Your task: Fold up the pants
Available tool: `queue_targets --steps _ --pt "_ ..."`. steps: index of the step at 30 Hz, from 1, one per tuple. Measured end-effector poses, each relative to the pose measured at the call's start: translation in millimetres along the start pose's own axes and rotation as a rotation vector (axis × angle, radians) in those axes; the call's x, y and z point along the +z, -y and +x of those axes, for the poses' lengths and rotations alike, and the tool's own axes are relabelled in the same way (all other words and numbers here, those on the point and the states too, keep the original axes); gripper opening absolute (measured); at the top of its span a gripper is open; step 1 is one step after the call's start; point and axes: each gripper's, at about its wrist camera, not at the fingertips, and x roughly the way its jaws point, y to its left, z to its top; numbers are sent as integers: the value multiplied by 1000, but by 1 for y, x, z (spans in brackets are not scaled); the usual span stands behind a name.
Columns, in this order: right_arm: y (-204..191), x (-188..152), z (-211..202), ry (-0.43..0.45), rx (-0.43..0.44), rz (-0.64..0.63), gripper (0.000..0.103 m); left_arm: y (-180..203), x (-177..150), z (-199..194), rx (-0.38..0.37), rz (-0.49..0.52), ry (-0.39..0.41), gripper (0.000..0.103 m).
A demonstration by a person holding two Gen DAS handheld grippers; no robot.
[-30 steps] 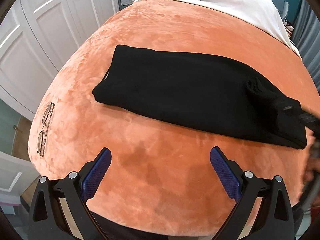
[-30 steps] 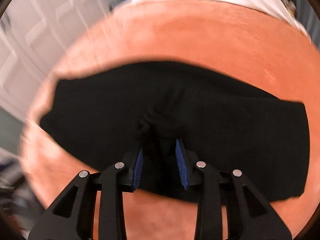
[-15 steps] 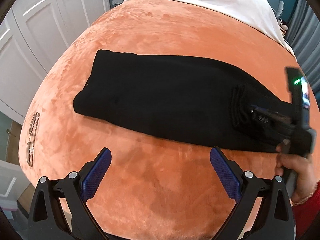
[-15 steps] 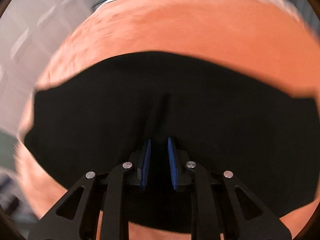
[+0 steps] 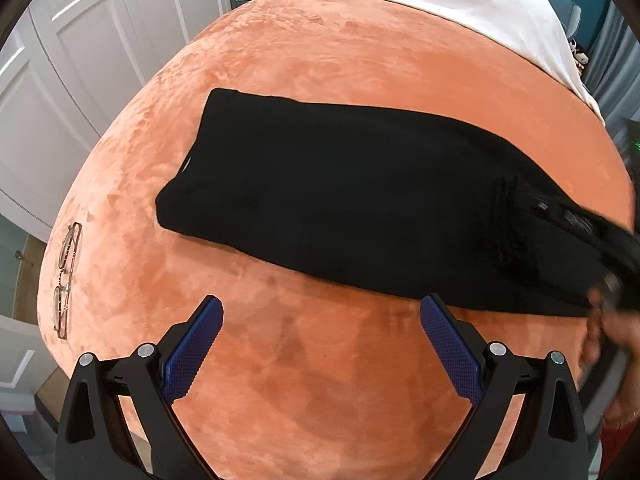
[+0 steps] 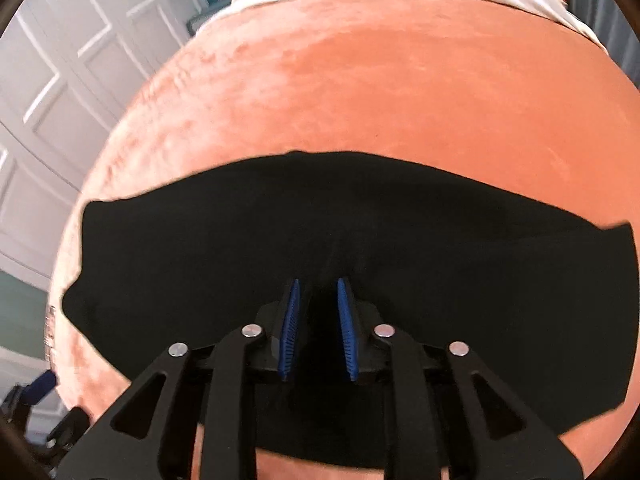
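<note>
Already the pants [image 5: 360, 200] lie on the orange plush bed cover [image 5: 360, 40] as one long black band, so the legs look laid one over the other lengthwise; the crosswise folds appear left to do. At the band's right end the right gripper [image 6: 318, 308] has its jaws drawn close on a pinch of the black cloth, a narrow gap between the blue pads [image 6: 290, 328]. Held back over bare cover, the left gripper [image 5: 320, 344] has its jaws spread wide with nothing between them. Glasses [image 5: 66, 276] rest near the cover's left edge.
</note>
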Motion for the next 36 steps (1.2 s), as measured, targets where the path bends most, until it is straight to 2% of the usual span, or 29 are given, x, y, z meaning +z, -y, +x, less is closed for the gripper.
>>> queue_targets --steps 2,3,5,7,9,10,12,13,14,18,21,23,24,25,27,28,30,31,33,35,36 --pt "-2 -12 -14 36 -11 -61 45 -2 -1 0 -1 -7 0 98" --pt "-5 -17 -18 44 -18 -103 48 -4 -2 0 -1 -11 -2 98" --pt "-22 -31 -18 45 -37 -209 62 -7 -4 2 -3 -26 -9 98" --pt "-31 -41 -5 29 -92 -294 62 -8 -6 4 -3 -37 -19 98" --pt "-32 -47 13 -9 -133 -334 58 -9 -8 4 -3 -40 -24 98" --pt "-29 -47 20 -23 -149 -322 47 -11 -9 4 -1 -40 -23 98" --pt "-24 -49 24 -18 -138 -286 37 -13 -10 4 3 -42 -24 98" --pt "-21 -45 27 -25 -140 -260 26 -16 -11 5 5 -48 -28 98" --pt "-19 -41 28 -28 -141 -255 21 -19 -11 7 3 -55 -31 98" --pt "-24 -19 19 -22 -88 -169 17 -27 -11 11 -13 -86 -41 98" --pt "-40 -10 11 1 -43 -168 15 -30 -11 13 -9 -91 -41 98" --pt "-59 -6 29 -41 -29 -197 15 -30 -11 13 0 -86 -43 98" --pt "-67 -11 48 -92 -59 -227 17 -30 -11 14 4 -83 -44 98" --pt "-67 -14 56 -101 -71 -247 22 -31 -10 14 6 -82 -46 98" --pt "-76 -15 51 -73 -93 -293 25 -31 -10 13 11 -78 -42 98" --pt "-77 -13 43 -65 -67 -276 29 -32 -11 13 15 -74 -43 98" --pt "-66 -7 15 -9 56 -173 28 -33 -11 14 21 -72 -43 98" --pt "-60 -5 11 0 69 -146 27 -33 -11 16 22 -75 -46 98" --pt "-41 -1 15 -13 39 -83 27 -33 -10 19 21 -81 -56 98" --pt "-28 -4 46 -122 -15 -82 26 -31 -8 20 18 -89 -57 98" --pt "-25 -6 47 -115 7 -75 26 -30 -7 20 17 -90 -53 98"
